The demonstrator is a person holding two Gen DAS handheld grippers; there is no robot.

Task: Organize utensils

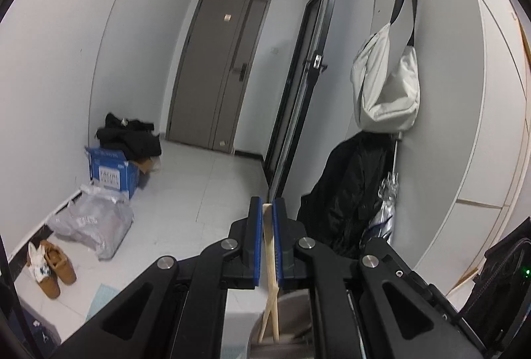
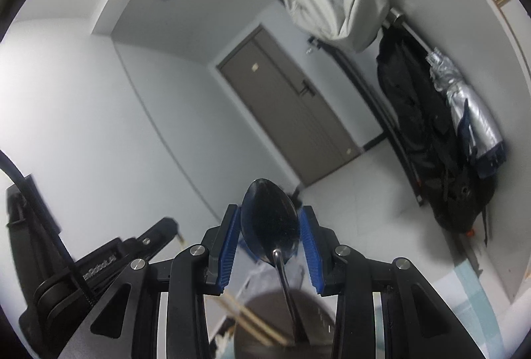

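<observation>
My left gripper (image 1: 267, 204) is shut on a pair of wooden chopsticks (image 1: 269, 256), which run down between the blue pads into a grey metal utensil holder (image 1: 292, 319) below. My right gripper (image 2: 269, 213) stands with its jaws spread around the bowl of a metal spoon (image 2: 268, 223); the pads sit beside the bowl with small gaps. The spoon's handle goes down into the utensil holder (image 2: 315, 322). The chopsticks (image 2: 252, 322) also show there. The left gripper's body (image 2: 99, 262) is at the lower left of the right wrist view.
A hallway lies ahead with a grey door (image 1: 215, 70). A blue box (image 1: 113, 171), a plastic bag (image 1: 93, 223) and brown shoes (image 1: 54, 269) lie on the floor at left. A white bag (image 1: 385, 87), black jacket (image 1: 348, 193) and folded umbrella (image 1: 385, 206) hang at right.
</observation>
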